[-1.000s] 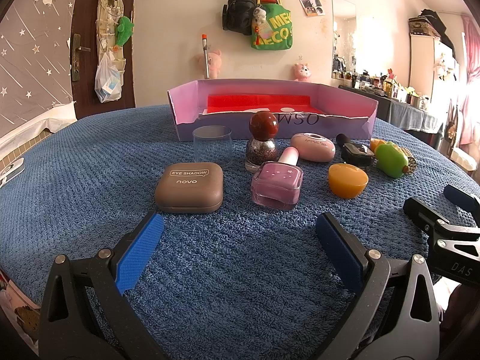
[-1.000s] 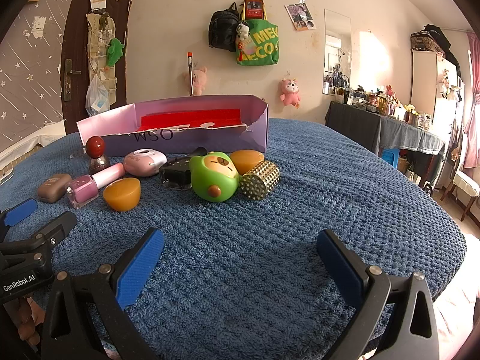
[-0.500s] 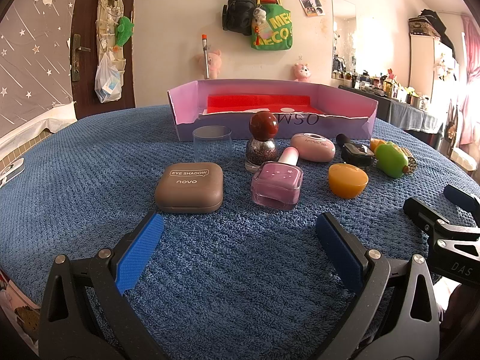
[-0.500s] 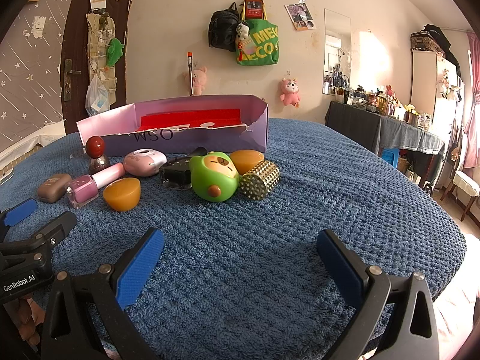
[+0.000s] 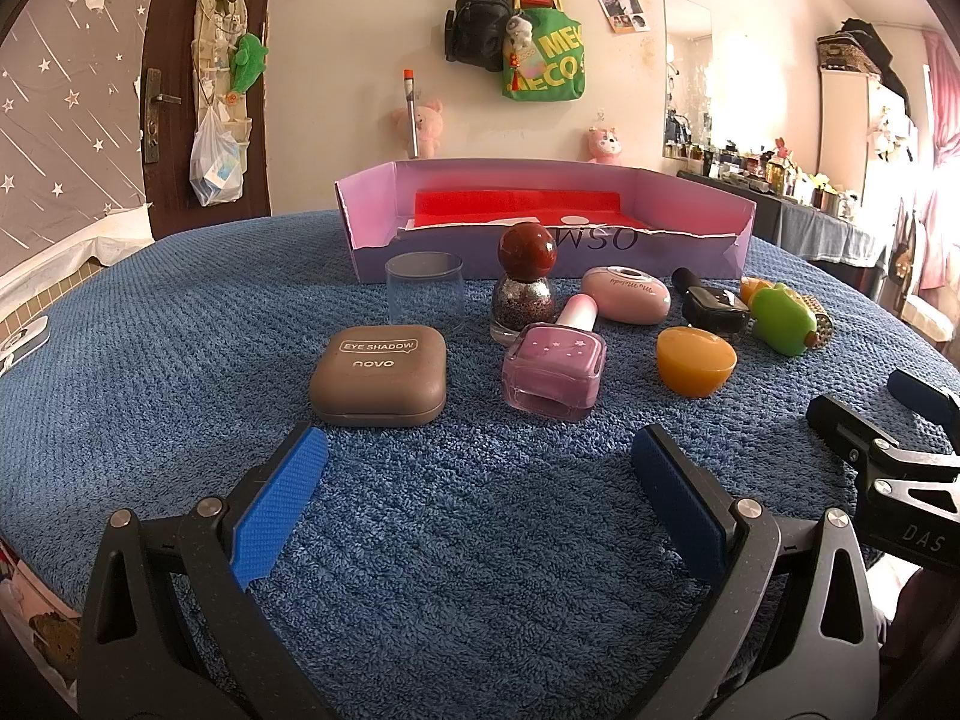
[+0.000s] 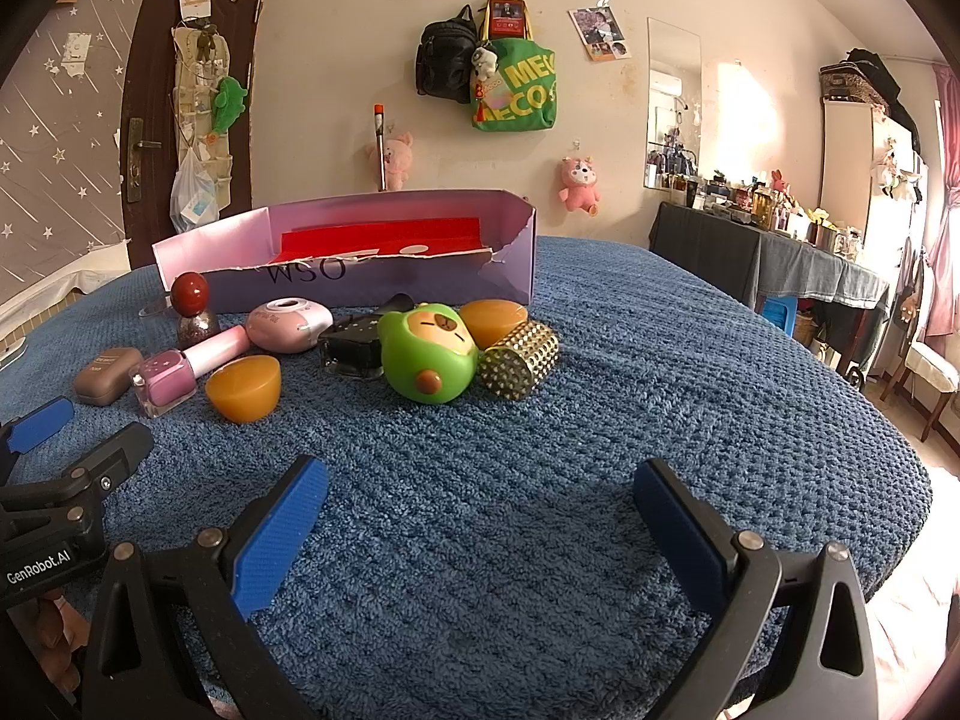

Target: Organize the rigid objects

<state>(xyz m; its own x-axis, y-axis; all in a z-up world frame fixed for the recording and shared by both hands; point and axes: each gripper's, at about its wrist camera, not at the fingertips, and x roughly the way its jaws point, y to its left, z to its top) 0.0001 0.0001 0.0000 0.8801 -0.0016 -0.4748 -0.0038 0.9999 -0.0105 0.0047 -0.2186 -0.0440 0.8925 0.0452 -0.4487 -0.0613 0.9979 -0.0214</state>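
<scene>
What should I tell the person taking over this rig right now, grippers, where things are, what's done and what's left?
Left gripper: open, empty, low over the blue towel, facing the eye shadow case and pink polish bottle.
Right gripper: open, empty, facing the green avocado toy and gold studded cylinder.
Also in front of the purple box: clear cup, red-capped glitter bottle, pink oval case, black item, orange half-sphere, a second orange piece.
Done: no item visible in the box.
Left: every item, likely into the box.
</scene>
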